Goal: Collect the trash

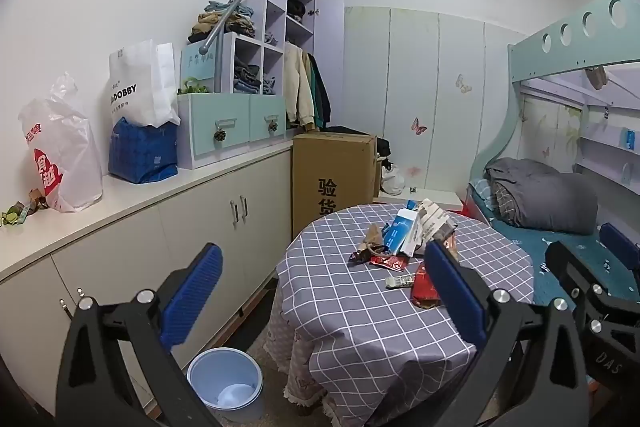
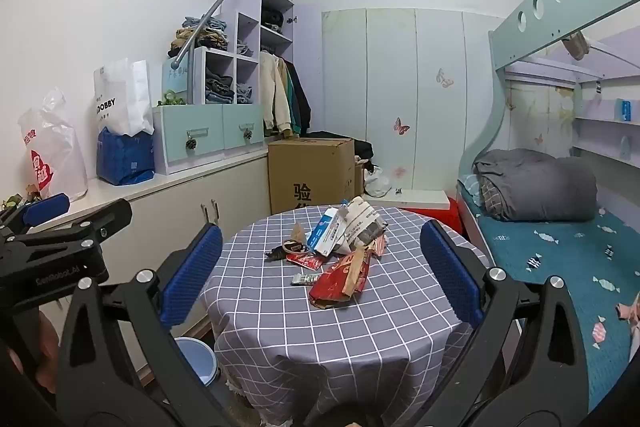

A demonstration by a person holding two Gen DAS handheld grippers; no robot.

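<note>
Both hand-held grippers gape wide, empty, over the table [image 2: 360, 339] bearing trash [image 2: 340, 247]; bin [image 1: 228, 383] beside.

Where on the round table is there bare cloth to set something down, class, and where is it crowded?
The checked tablecloth is bare across its near half, from the red wrapper to the front edge, and along its left rim. The far middle is crowded with a trash pile of wrappers and cartons. On the floor to the left stands the blue bin.
</note>
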